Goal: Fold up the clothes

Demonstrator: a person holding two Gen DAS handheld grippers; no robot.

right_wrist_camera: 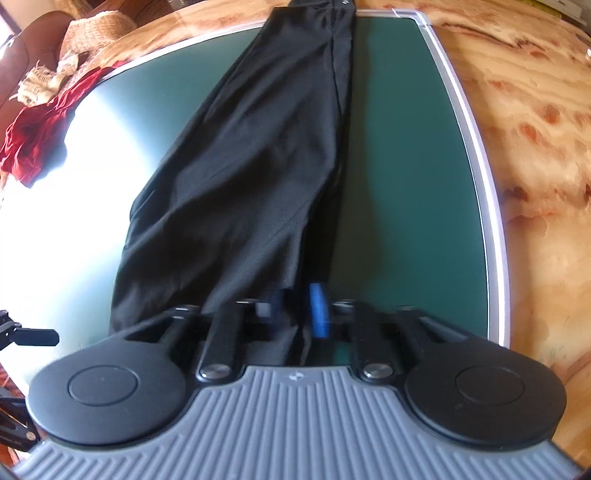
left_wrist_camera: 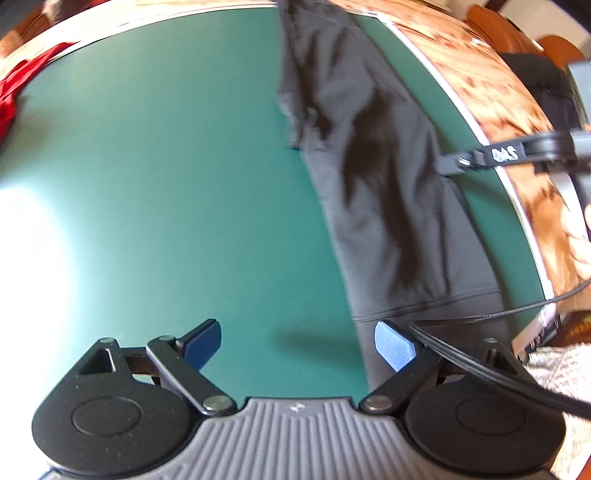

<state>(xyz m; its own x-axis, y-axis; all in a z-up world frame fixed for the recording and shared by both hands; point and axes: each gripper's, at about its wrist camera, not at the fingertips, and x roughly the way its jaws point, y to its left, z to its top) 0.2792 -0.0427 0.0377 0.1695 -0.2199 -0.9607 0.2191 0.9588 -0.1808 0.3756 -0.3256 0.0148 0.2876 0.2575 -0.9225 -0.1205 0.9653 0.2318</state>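
Note:
A long black garment (left_wrist_camera: 388, 184) lies stretched along the right side of the green mat (left_wrist_camera: 166, 166). My left gripper (left_wrist_camera: 299, 343) hovers open over the mat beside the garment's near hemmed end, with nothing between its blue pads. The right gripper (left_wrist_camera: 448, 164) comes in from the right and touches the garment's right edge. In the right wrist view the garment (right_wrist_camera: 251, 166) runs away from me, and my right gripper (right_wrist_camera: 297, 306) is shut on its near end, the cloth pinched between the blue pads. A finger of the left gripper (right_wrist_camera: 37, 336) pokes in at the left edge.
A red cloth (right_wrist_camera: 40, 136) lies crumpled at the mat's far left corner, also seen in the left wrist view (left_wrist_camera: 11, 96). The mat sits on a patterned wooden table (right_wrist_camera: 535, 147). A woven basket (right_wrist_camera: 99, 26) stands beyond. A black cord (left_wrist_camera: 517, 310) trails near the left gripper.

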